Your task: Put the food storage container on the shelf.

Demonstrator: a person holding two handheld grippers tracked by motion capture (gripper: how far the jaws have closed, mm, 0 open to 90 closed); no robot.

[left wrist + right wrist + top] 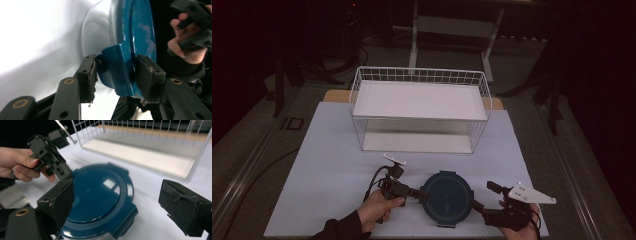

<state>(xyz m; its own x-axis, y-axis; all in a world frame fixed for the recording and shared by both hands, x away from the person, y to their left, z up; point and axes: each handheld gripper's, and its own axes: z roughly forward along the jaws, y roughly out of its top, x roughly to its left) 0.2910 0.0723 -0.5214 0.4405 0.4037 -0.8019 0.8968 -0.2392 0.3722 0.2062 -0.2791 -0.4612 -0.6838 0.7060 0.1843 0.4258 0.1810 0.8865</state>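
Round container with teal lid (446, 198) at near centre of white tabletop (332, 150). Left tongs (421, 195) clamped on lid's left latch tab (117, 72). Right tongs (477, 206) apart, just right of lid, one jaw over its rim. White wire basket (419, 107) beyond, well apart.

Round container lid (446, 199): dark teal blue, glossy, with pale glints; clear bowl (96, 32) beneath. Gripper pads (61, 200): matte black, frayed. Wire basket (419, 76) at 12 o'clock: white grid, white shelf. Table cover (332, 150): pale lavender-white, plain.
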